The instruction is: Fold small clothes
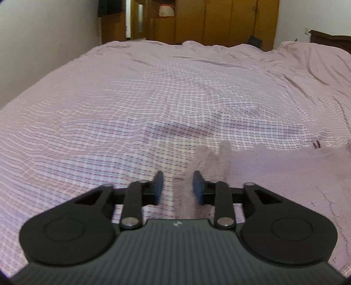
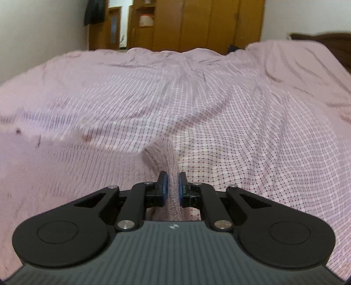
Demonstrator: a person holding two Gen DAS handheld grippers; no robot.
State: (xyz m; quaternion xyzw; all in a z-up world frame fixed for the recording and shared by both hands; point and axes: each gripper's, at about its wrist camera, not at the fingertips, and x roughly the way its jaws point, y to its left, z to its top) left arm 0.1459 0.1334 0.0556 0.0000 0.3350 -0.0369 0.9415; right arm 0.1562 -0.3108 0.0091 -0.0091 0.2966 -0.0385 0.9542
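We are working over a bed [image 1: 153,92] covered in a pink checked sheet, with wooden wardrobes [image 1: 219,19] behind. The left gripper [image 1: 177,186] is standing spread, a fuzzy pale pink garment [image 1: 274,175] brushing its right pad. The right gripper [image 2: 172,188] is standing slightly apart around a fold of that garment [image 2: 54,171], perhaps still touching it. No readable writing is showing.

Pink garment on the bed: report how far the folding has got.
Done: nothing looks finished; the fuzzy pink garment lies spread on the checked bedsheet. In hand: an edge sits between the open jaws of the left hand-held gripper; another fold runs between the narrower jaws of the right hand-held gripper. Left: a tidy fold.
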